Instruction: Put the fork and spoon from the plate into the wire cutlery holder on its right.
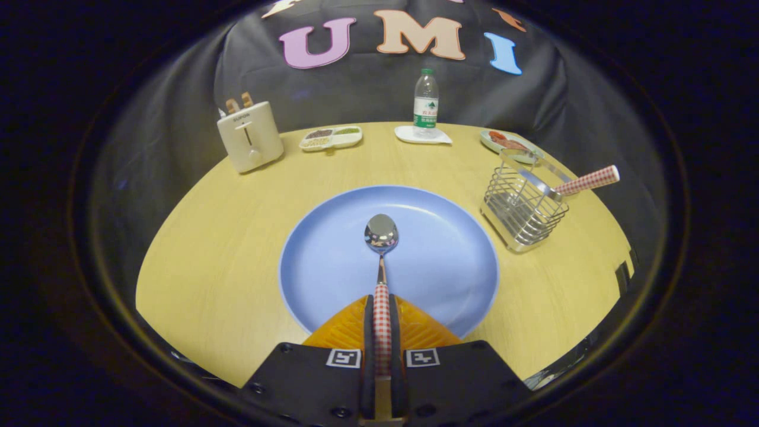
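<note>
Tool (382,308) had its fingers pressed together on the spoon (381,261), pinching the checked handle btwn them w/ the bowl pointing straight ahead over the plate (332,255). Couldn't tell if the bowl sat on the plate or hung just above it. Grip was far back on the handle, prob. so the bowl end could go down into the holder (522,207) first.

Holder stood on the worktop (225,249) just right of the plate, wires upright, open top. One checked handle (587,179) stuck out of it, leaning over the far-right rim; looked like the fork, already in, tho the head was hidden by the wires. So approx. half done, spoon left.

Next move, I'd say: lift, swing right, tip the spoon in beside that handle w/o knocking it.

Toaster (249,139), snack tray (331,137), bottle (426,101) and a small dish (504,141) sat along the far edge, well apart from the plate.
</note>
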Motion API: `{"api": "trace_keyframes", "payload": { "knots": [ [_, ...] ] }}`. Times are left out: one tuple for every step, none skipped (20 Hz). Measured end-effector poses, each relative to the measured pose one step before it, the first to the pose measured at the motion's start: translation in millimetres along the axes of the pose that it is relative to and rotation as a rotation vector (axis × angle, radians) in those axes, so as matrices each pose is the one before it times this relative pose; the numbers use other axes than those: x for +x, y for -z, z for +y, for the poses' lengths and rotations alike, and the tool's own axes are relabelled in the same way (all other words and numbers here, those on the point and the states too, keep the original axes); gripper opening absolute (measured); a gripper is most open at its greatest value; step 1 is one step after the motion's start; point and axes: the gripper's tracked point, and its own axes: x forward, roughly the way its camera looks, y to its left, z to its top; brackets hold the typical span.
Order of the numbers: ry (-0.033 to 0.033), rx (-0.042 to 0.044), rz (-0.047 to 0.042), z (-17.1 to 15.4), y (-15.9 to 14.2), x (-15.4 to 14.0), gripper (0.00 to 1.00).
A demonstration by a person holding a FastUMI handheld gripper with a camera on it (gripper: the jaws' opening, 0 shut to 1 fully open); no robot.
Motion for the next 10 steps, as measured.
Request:
{"api": "trace_keyframes", "payload": {
  "knots": [
    [-0.00884,0.00564,0.00578,0.69,-0.17,-0.09,0.13],
    [-0.00699,0.00338,0.00511,0.10,-0.86,-0.72,0.13],
    [-0.00087,-0.00172,0.00455,-0.61,-0.57,-0.34,0.13],
    [0.00188,-0.00531,0.00212,-1.79,-2.67,-1.56,0.13],
    [-0.00001,-0.00529,-0.00392,-0.96,-4.23,-2.78,0.13],
    [0.00037,-0.00588,-0.00633,-1.87,-5.94,-2.42,0.13],
    [-0.00055,-0.00700,-0.00673,-2.61,-5.54,-3.21,0.13],
    [-0.00603,-0.00844,-0.00913,-1.32,-7.41,-4.94,0.13],
    [-0.00406,-0.01044,-0.00435,-2.90,-6.73,-4.22,0.13],
    [-0.00442,-0.01139,-0.00178,-4.92,-7.59,-5.95,0.13]
  ]
}}
